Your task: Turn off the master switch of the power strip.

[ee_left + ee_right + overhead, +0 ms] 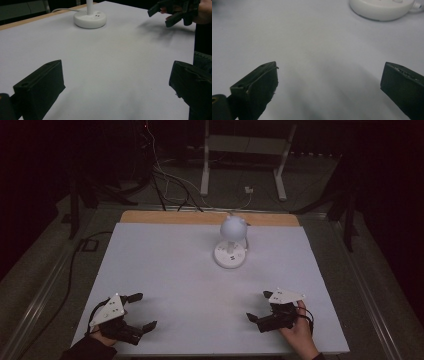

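A white desk lamp (231, 242) with a round base and a ball-shaped head stands alone on a counter (165, 270) covered in pale sheeting, well ahead of both grippers. The left gripper (142, 311), held in a person's hand at the near left corner, has its fingers (40, 86) spread wide with nothing between them; the lamp base (90, 18) lies far beyond its fingertips and off to one side. The right gripper (259, 306), held at the near right, also has its fingers (257, 85) parted and empty, with the edge of the lamp base (382, 10) ahead of them and toward its right finger. Neither gripper touches the lamp. Judging by this, the work has barely begun: the reach toward the lamp, any grasp or press on it, and whatever follows all seem left to do.
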